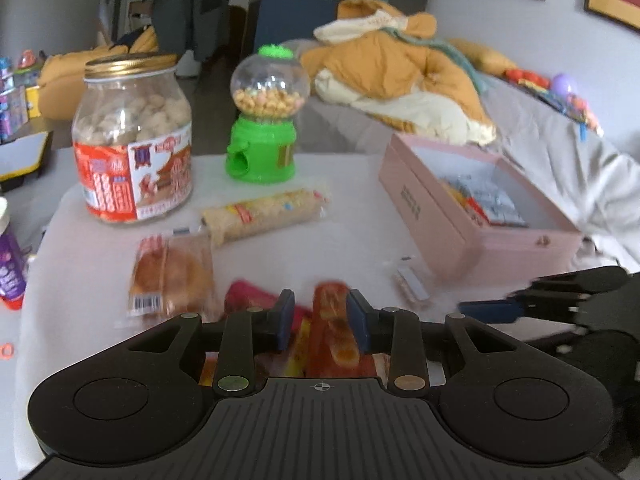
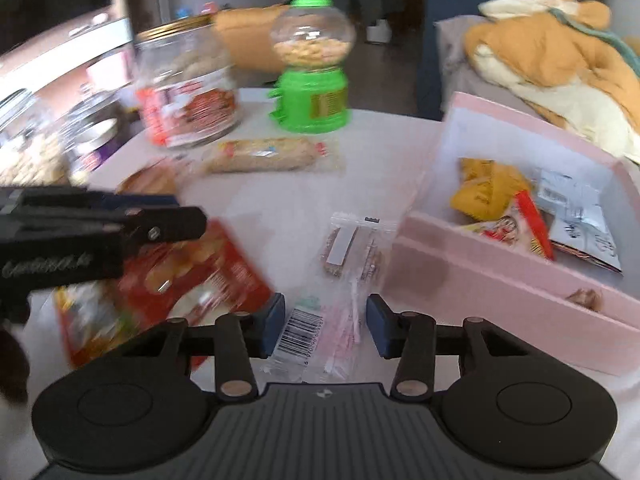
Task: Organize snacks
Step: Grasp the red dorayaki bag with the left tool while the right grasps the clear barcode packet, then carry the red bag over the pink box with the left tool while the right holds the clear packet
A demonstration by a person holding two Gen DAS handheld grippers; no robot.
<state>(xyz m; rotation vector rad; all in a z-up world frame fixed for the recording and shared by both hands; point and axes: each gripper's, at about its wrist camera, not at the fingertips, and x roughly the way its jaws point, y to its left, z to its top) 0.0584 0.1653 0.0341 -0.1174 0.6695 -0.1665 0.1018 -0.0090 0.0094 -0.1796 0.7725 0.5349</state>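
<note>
My left gripper (image 1: pixel 320 322) is open, its blue pads on either side of a red-orange snack packet (image 1: pixel 336 336) that lies on the white table among other red and yellow packets. The same gripper shows in the right wrist view (image 2: pixel 176 212), above that red packet (image 2: pixel 200 280). My right gripper (image 2: pixel 326 326) is open over a clear-wrapped snack bar with a barcode (image 2: pixel 320 328). A second clear-wrapped bar (image 2: pixel 352 244) lies just beyond. The open pink box (image 1: pixel 480 236) (image 2: pixel 500 256) holds several packets.
A glass jar with a gold lid (image 1: pixel 132 140), a green candy dispenser (image 1: pixel 264 120), a long puffed-rice roll (image 1: pixel 264 212) and a wrapped bun (image 1: pixel 172 276) stand on the table. A purple bottle (image 1: pixel 8 264) is at the left edge. Orange bedding (image 1: pixel 400 72) lies behind.
</note>
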